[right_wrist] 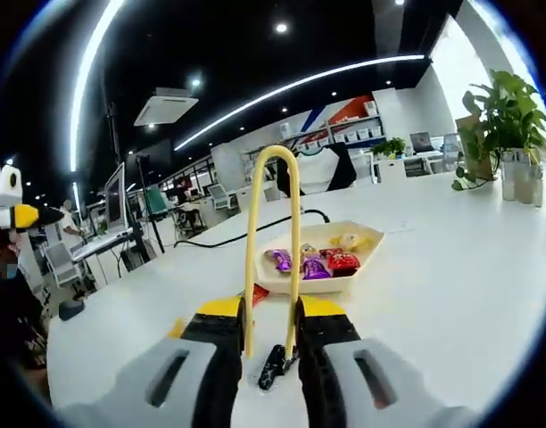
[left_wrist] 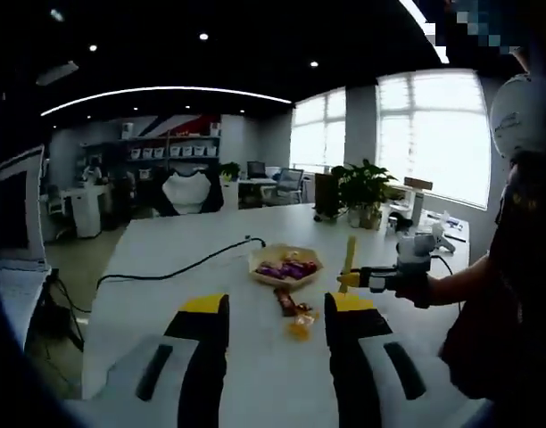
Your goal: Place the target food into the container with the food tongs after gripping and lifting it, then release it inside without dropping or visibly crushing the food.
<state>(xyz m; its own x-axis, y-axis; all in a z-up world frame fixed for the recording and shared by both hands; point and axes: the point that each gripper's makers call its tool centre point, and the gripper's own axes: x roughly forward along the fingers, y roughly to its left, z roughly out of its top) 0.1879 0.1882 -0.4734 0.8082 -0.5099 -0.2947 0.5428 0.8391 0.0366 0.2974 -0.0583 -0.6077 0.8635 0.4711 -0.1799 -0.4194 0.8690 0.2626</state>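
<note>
Left claw [left_wrist: 275, 332] is released, jaws spread wide with nothing between them, hanging above the white counter [left_wrist: 166, 308]. Right claw [right_wrist: 271, 343] is clenched on the yellow food tongs [right_wrist: 271, 241]: the jaws pinch the two tong arms together, looped end sticking up in the right gripper view, tips down near the counter surface. In the left gripper view the same claw comes in from the right, held by a person's hand, with the tongs upright just right of the tray [left_wrist: 285, 265]. The tray is a shallow, pale, angular container sitting mid-counter; it holds several wrapped candies [right_wrist: 313, 262], purple and red wrappers plus a yellowish one toward the far side. Loose food is outside the tray, on the counter: a dark brown wrapped bar [left_wrist: 285, 301] just in front of the tray and an orange-wrapped candy [left_wrist: 301, 325] next to it, both lying between the left claw's jaws in that view, well beyond them. In the right gripper view a dark wrapped piece [right_wrist: 273, 366] lies right by the tong tips; can't tell if the tips touch it. A black cable [left_wrist: 179, 264] runs across the counter to the left of the tray. A potted plant [left_wrist: 364, 189] stands at the far right of the counter.
</note>
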